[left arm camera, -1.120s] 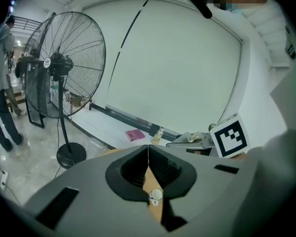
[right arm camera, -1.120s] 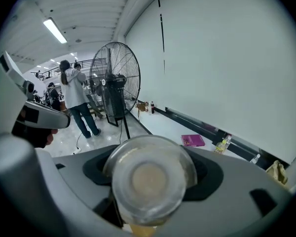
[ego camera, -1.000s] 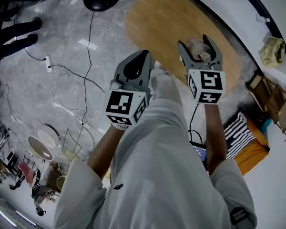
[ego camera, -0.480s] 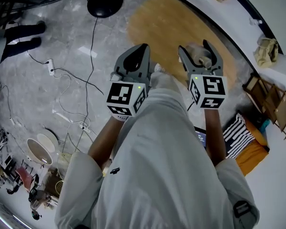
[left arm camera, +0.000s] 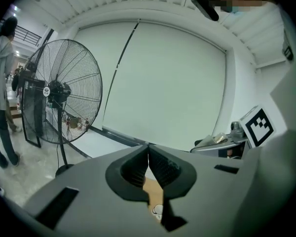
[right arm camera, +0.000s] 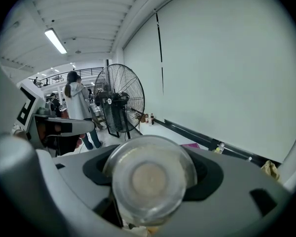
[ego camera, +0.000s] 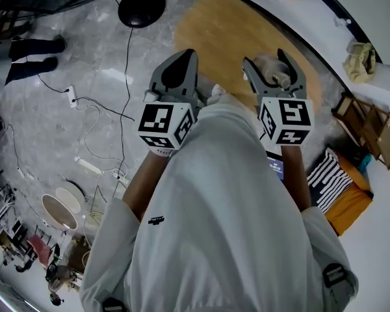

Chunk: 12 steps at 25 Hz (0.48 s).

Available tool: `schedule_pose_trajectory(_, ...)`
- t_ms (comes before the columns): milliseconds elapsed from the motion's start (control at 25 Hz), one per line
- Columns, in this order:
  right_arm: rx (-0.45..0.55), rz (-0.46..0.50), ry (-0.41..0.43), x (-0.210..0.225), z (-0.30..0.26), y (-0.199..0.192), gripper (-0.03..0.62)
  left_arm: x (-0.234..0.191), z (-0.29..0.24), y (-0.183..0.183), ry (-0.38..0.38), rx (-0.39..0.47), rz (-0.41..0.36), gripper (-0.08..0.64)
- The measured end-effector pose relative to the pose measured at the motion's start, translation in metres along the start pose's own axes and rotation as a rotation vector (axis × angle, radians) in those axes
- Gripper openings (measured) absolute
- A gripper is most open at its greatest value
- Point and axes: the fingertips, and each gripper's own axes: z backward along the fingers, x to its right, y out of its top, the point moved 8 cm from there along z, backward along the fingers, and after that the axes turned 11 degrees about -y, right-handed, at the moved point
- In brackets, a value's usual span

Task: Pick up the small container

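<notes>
My right gripper (ego camera: pixel 273 70) is shut on the small container (ego camera: pixel 271 69), a clear round plastic tub with something beige inside. In the right gripper view the small container (right arm camera: pixel 150 177) fills the space between the jaws, its round base facing the camera. It is held up in the air above the round wooden table (ego camera: pixel 227 31). My left gripper (ego camera: pixel 177 70) is level with it to the left, jaws shut and empty. In the left gripper view the left gripper (left arm camera: pixel 148 157) has its ribbed pads pressed together.
A big standing fan (left arm camera: pixel 64 95) is ahead on the left, its black round base (ego camera: pixel 142 5) on the marble floor. Cables and a power strip (ego camera: pixel 71 93) trail on the floor. A person (right arm camera: pixel 78 102) stands by the fan. A striped cushion (ego camera: pixel 330 181) lies at the right.
Both grippers stay side by side with the container still held. The view has shifted a little, and the left gripper has drifted slightly up and to the left.
</notes>
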Motion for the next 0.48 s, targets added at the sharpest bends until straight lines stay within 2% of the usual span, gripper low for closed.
schedule_pose_trajectory(480, 0.015, -0.04, -0.022, 0.002, 0.022, 0.003, 0.345, 0.004, 0.004, 0.01, -0.014, 0.024, -0.014, 0.02)
